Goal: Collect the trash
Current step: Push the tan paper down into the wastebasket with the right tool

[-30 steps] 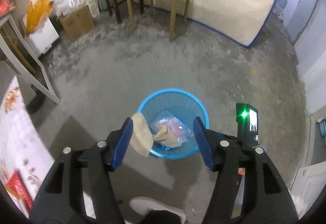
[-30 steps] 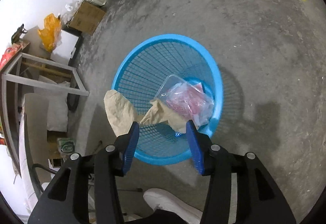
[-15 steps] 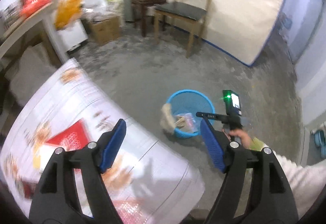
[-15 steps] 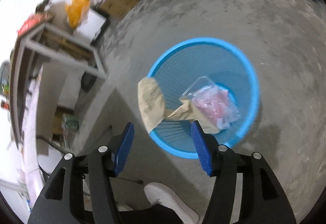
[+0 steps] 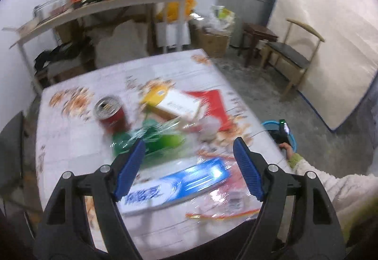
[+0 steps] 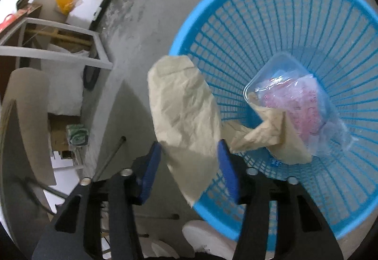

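My left gripper (image 5: pixel 186 156) is open and empty above a table (image 5: pixel 70 142) with trash: a blue toothpaste box (image 5: pixel 174 186), a green plastic bottle (image 5: pixel 151 139), a red can (image 5: pixel 111 113), a white and yellow box (image 5: pixel 174 101) and a clear wrapper (image 5: pixel 226 203). My right gripper (image 6: pixel 189 160) is open, its fingers either side of a beige paper bag (image 6: pixel 184 113) draped over the rim of the blue mesh basket (image 6: pixel 283 23). A clear bag with pink contents (image 6: pixel 304 104) lies in the basket. The right gripper also shows in the left wrist view (image 5: pixel 282 132) beside the basket (image 5: pixel 268 124).
A shelf table (image 5: pixel 94 7) with a pot and bags stands behind the table. A wooden chair (image 5: pixel 293 57), a stool (image 5: pixel 257 35) and a cardboard box (image 5: pixel 215 40) stand on the concrete floor. A white shoe (image 6: pixel 208 238) is by the basket.
My left gripper has swung up from the basket to over the table with trash. My right gripper has moved closer to the basket, now around the beige bag on its rim.
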`<action>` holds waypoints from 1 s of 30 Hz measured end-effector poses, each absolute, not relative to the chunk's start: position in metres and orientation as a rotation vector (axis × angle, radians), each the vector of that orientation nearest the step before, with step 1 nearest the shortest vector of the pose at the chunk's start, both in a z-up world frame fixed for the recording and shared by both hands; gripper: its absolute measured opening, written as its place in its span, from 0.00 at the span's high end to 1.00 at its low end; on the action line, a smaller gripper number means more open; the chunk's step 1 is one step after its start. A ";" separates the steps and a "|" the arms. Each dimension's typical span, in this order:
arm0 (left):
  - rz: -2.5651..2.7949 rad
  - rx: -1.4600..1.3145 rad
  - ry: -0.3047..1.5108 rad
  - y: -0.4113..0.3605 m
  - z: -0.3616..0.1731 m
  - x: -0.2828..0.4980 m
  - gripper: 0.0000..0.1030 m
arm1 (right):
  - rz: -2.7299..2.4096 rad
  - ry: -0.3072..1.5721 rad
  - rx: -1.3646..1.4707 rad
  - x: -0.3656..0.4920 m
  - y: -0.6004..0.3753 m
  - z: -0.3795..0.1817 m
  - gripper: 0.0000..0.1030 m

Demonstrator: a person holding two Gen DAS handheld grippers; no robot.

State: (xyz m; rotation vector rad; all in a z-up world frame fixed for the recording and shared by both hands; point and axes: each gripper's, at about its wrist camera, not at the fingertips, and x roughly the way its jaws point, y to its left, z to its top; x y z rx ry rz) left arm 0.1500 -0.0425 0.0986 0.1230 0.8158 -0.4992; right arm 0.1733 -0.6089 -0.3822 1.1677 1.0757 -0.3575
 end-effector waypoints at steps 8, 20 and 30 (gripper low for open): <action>-0.440 0.076 0.839 -0.013 0.081 0.161 0.29 | -0.374 1.008 1.134 0.169 -0.596 -0.366 0.84; -0.448 0.034 0.829 -0.008 0.072 0.164 0.29 | -0.510 0.876 1.057 0.129 -0.608 -0.322 0.97; -0.443 -0.022 0.843 0.008 0.060 0.165 0.29 | -0.591 0.872 1.112 0.096 -0.641 -0.313 0.96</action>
